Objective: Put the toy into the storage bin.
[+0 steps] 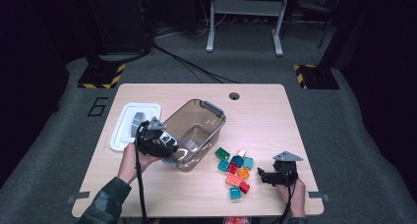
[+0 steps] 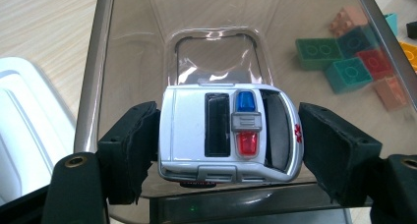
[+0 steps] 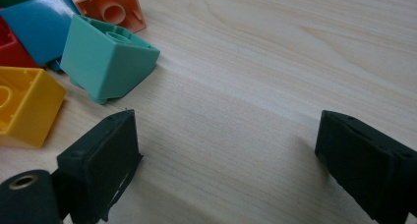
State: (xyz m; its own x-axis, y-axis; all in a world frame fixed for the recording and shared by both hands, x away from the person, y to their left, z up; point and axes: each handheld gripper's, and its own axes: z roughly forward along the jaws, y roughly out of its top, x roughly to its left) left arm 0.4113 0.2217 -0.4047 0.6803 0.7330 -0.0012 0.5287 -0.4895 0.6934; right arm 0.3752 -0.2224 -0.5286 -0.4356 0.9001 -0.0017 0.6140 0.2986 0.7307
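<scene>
Toy ambulance at the clear bin

The left gripper (image 2: 228, 135) clamps a white toy ambulance (image 2: 230, 131), red cross on its side, over the tilted clear bin (image 1: 196, 130); beside the bin's bricks (image 1: 235, 171), the right gripper (image 3: 226, 170) gapes empty on the desk (image 1: 265, 116).

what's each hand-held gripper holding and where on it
The left hand-held gripper holds a white toy police car by its two ends; the right hand-held gripper holds nothing.

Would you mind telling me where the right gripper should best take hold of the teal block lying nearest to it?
Grip the teal block across its two flat sloping side walls, coming from above: it lies tipped with its hollow underside showing, and its near side is free for the open right gripper.
</scene>
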